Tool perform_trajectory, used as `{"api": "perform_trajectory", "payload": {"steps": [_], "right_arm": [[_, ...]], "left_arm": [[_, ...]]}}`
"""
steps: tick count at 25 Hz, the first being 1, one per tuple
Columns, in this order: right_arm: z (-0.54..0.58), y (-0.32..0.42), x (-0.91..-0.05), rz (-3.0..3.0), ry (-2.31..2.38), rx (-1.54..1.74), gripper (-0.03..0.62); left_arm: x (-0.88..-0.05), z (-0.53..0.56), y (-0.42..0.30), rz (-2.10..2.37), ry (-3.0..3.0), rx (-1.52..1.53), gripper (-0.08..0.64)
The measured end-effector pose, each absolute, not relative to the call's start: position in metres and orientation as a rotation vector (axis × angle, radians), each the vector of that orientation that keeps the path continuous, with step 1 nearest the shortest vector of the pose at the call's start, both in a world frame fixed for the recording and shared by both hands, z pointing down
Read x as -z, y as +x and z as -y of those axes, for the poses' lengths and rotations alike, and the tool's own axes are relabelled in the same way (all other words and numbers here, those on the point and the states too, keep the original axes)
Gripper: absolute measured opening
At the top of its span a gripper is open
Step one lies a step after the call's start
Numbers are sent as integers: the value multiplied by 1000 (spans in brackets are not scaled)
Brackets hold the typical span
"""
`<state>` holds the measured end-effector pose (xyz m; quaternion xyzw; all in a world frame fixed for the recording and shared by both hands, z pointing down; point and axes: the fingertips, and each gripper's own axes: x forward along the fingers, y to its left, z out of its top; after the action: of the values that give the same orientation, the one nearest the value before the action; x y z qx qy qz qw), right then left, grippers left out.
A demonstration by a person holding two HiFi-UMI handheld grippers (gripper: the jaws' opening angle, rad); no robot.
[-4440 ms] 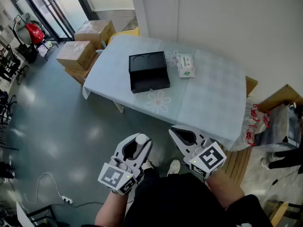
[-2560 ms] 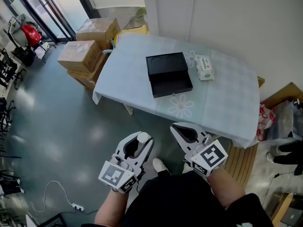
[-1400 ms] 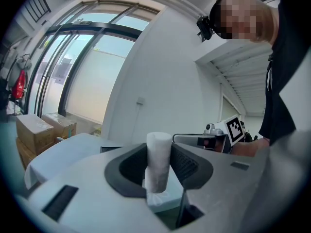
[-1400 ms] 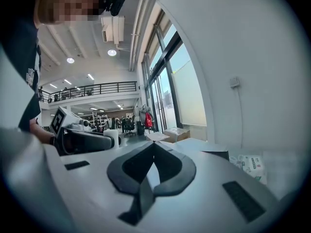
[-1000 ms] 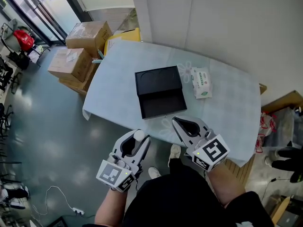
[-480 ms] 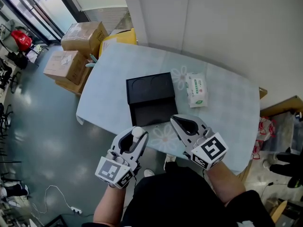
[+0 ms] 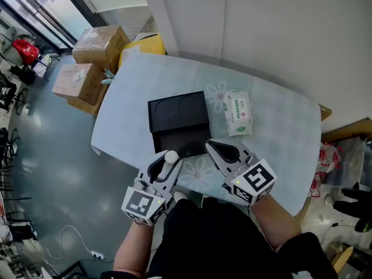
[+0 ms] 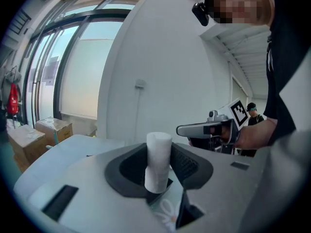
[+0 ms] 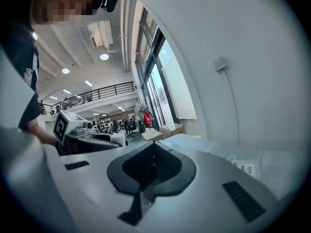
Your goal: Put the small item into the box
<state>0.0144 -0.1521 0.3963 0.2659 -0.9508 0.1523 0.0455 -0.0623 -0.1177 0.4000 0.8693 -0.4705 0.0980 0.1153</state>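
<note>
An open black box (image 7: 178,121) lies on the table, its lid folded back toward the wall. My left gripper (image 7: 168,158) is shut on a small white cylinder (image 8: 158,161), which stands upright between the jaws. In the head view the cylinder (image 7: 171,156) shows at the gripper's tip, just short of the box's near left corner. My right gripper (image 7: 217,149) hovers at the box's near right corner; its jaws (image 9: 150,171) are shut with nothing between them. Each gripper view shows the other gripper beside it.
The table (image 7: 279,127) wears a pale blue cloth with flower prints. A white and green tissue pack (image 7: 238,113) lies right of the box. Cardboard boxes (image 7: 87,57) stack on the floor at the table's far left. A white wall runs behind the table.
The table has come closer as the person walked up to it. Both grippers now reach over its near edge by the box; the left still holds the cylinder.
</note>
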Motion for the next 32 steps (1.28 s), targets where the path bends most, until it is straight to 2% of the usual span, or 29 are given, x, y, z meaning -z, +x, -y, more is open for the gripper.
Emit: {"api": "perform_trajectory", "payload": {"steps": [11, 23, 32], "right_arm": [[174, 28, -428, 2834, 854, -496, 9], [196, 28, -457, 2738, 950, -558, 9], [212, 25, -477, 2685, 1012, -623, 9]], "left_arm": [[-443, 153, -42, 1279, 2624, -540, 140], [-515, 177, -50, 1116, 2638, -917, 141], [-563, 183, -52, 962, 2631, -1081, 141]]}}
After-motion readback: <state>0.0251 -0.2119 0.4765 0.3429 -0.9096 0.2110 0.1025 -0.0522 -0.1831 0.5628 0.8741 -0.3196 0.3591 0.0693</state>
